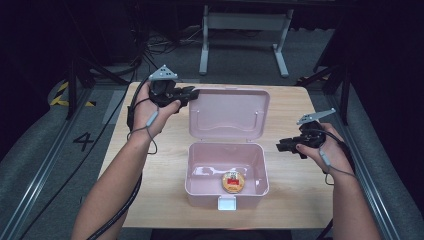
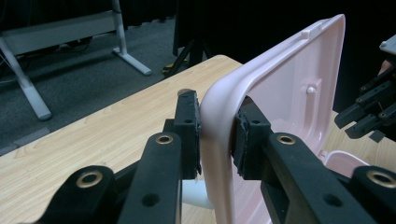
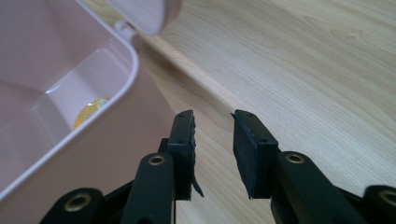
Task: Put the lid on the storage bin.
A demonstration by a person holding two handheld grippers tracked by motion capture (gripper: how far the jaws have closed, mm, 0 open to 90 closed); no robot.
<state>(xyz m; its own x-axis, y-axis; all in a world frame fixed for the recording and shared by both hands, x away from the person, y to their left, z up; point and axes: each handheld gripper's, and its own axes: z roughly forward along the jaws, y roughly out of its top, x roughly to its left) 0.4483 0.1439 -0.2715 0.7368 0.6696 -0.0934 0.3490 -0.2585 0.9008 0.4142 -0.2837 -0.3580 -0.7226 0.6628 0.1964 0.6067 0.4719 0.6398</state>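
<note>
Done: pink plastic box lid raised, pinched by left gripper
Right gripper: spread, empty
Left: close lid

High view overhead; gripper views close, sharing box

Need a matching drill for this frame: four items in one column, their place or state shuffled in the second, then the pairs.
Items:
1. left gripper
2. right gripper
3. lid
4. round yellow-and-red item

States:
A. lies on the floor of the pink box
B. swung up and open
C. jaws apart, nothing between them, over the table
D. clamped on the lid's edge

Pairs: 1-D, 2-C, 3-B, 4-A
</note>
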